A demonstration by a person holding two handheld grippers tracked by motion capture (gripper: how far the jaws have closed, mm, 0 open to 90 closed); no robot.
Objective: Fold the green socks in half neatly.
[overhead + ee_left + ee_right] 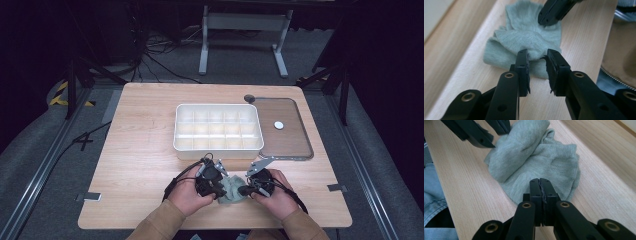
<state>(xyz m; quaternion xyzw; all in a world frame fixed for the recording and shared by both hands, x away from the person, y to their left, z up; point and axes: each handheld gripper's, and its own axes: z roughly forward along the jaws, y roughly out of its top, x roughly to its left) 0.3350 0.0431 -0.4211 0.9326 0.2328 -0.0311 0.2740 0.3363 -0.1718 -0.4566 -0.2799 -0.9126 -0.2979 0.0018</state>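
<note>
A crumpled grey-green sock [231,189] lies near the table's front edge, between my two grippers. My left gripper [219,192] comes at it from the left. In the left gripper view a gathered fold of the sock [524,40] fills the gap between the tips of the left gripper [537,56], which is shut on that fold. My right gripper [243,191] comes from the right. Its jaws are shut tight together, and the right gripper [540,181] rests on the near edge of the sock [541,160]. I cannot tell if fabric is pinched there.
A white tray [218,146] with several empty compartments stands just beyond the grippers at mid-table. To its right lies a clear lid [295,142] with a small white disc [278,125] on it. The person's hands and tan sleeves enter over the front edge.
</note>
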